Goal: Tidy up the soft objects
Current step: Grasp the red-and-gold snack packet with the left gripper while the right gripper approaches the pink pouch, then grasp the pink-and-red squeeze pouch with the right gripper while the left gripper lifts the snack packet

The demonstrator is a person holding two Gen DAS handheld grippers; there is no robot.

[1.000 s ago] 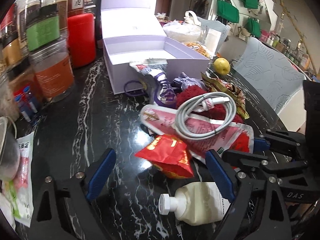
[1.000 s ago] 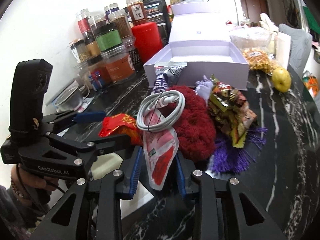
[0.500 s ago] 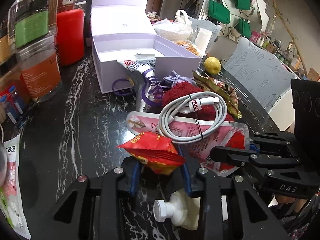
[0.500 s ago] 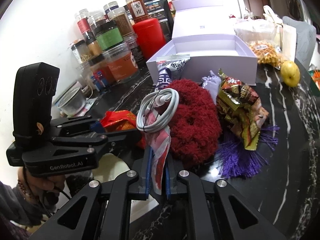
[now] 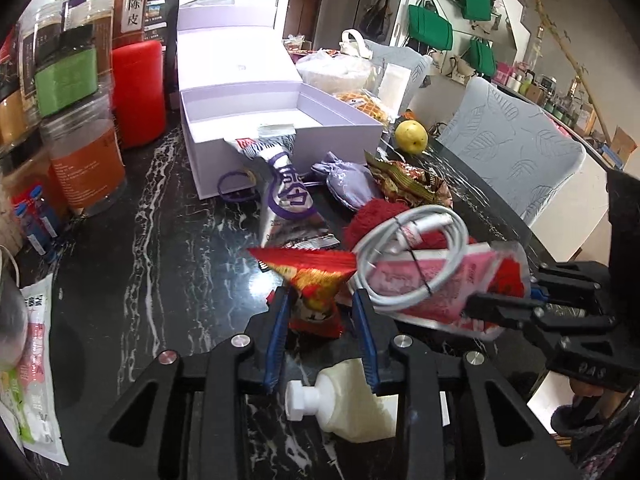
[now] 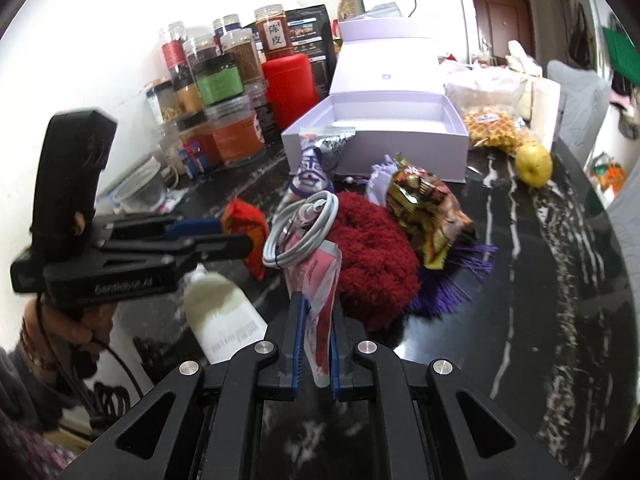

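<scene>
Left wrist: lavender box open; left tongs pinch red packet; right tongs pinch pink pouch.

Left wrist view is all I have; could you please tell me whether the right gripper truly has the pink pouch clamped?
Observer: Yes. The right gripper, its jaws just closed, is shut on the pink pouch, pinching its lower end flat.
Operator: Is anything hidden behind the red fluffy item?
Observer: A purple tassel fringe sticks out from beneath it.
Operator: How does my gripper look side-on?
Observer: The left gripper, jaws just closed too, is shut on the red snack packet, which bulges out beyond it.
</scene>
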